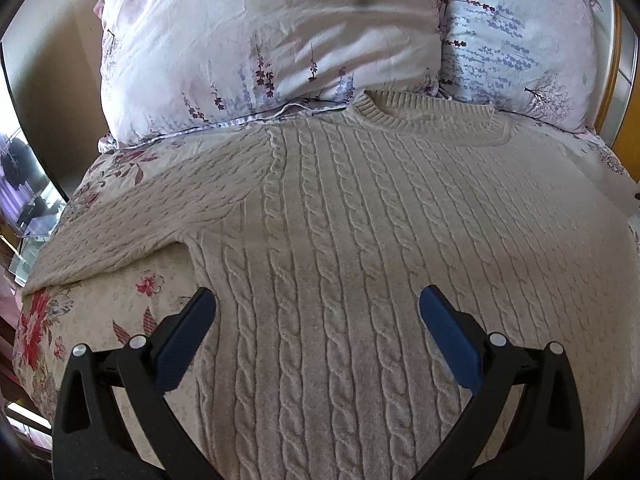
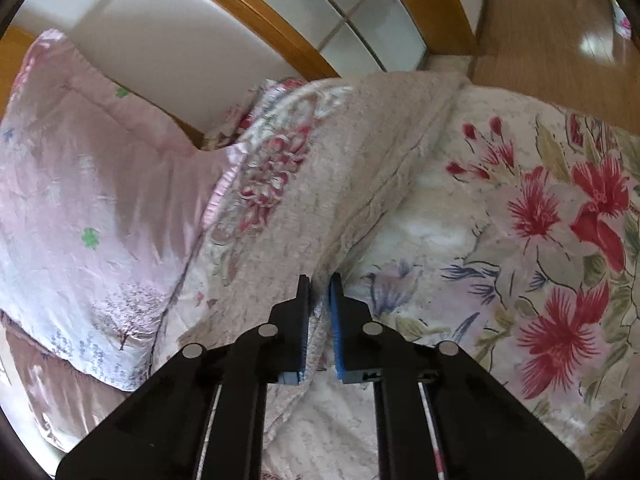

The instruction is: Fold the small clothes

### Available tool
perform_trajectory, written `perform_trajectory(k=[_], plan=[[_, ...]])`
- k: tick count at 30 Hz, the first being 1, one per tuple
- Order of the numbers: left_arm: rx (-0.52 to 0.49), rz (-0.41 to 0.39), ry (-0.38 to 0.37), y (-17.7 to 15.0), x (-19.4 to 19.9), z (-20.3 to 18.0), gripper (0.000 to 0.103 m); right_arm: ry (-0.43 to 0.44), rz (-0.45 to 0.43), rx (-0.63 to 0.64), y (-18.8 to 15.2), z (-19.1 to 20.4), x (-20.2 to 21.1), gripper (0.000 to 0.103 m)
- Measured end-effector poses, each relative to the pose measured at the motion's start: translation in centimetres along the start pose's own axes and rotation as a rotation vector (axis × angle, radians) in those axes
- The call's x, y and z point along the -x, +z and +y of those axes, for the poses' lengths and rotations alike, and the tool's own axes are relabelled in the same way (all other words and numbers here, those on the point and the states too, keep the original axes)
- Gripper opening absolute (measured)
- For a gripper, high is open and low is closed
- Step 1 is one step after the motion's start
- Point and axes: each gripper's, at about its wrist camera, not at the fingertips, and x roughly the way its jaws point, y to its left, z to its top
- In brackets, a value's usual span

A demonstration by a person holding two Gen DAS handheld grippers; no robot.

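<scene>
A beige cable-knit sweater (image 1: 360, 220) lies flat, front up, on a floral bedspread (image 1: 120, 300). Its collar (image 1: 420, 120) points toward the pillows and its left sleeve (image 1: 140, 216) is spread out to the side. My left gripper (image 1: 318, 294) hangs open over the sweater's lower body with nothing between its blue pads. In the right wrist view, my right gripper (image 2: 319, 280) is shut on a fold of the beige sleeve (image 2: 380, 152). The sleeve stretches away from the jaws across the bedspread (image 2: 540, 220).
Two floral pillows (image 1: 260, 40) (image 1: 512, 40) lean at the head of the bed, one seen as a pink pillow (image 2: 80, 200) in the right wrist view. A white padded headboard (image 2: 160, 32) with a wooden rim stands behind. Wooden floor (image 2: 540, 20) lies beyond the bed's edge.
</scene>
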Motion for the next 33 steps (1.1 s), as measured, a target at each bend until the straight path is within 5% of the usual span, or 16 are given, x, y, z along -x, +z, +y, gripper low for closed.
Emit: perform_trajectory(k=[4, 10, 16, 21, 24, 25, 26, 28, 33], plan=[[0.001, -0.006, -0.013, 0.0, 0.1, 0.0, 0.101, 0.048, -0.049, 0.105, -0.5, 2.7, 1.8, 0.01], [0.034, -0.015, -0.075, 0.1, 0.4, 0.7, 0.101, 0.242, -0.047, 0.298, -4.0, 9.4, 4.8, 0.009], [0.068, -0.026, -0.141, 0.3, 1.0, 1.2, 0.101, 0.416, 0.16, 0.499, -13.2, 14.8, 3.8, 0.005], [0.085, -0.064, -0.223, 0.5, 1.9, 1.7, 0.101, 0.337, 0.35, 0.614, -20.3, 15.5, -0.3, 0.005], [0.076, -0.074, -0.233, 0.6, 2.4, 1.8, 0.101, 0.315, 0.393, 0.583, -20.9, 14.6, -0.7, 0.008], [0.074, -0.078, -0.242, 0.7, 2.5, 1.9, 0.101, 0.338, 0.41, 0.526, -20.4, 14.1, -0.5, 0.018], [0.074, -0.082, -0.249, 0.7, 2.5, 2.1, 0.101, 0.354, 0.412, 0.481, -19.8, 13.8, -0.4, 0.038], [0.078, -0.088, -0.26, 0.9, 2.5, 2.2, 0.101, 0.381, 0.38, 0.379, -18.2, 12.7, -0.2, 0.056], [0.106, -0.068, -0.297, 1.3, 2.0, 2.4, 0.101, 0.373, 0.331, 0.221, -15.5, 12.2, -1.6, 0.056]])
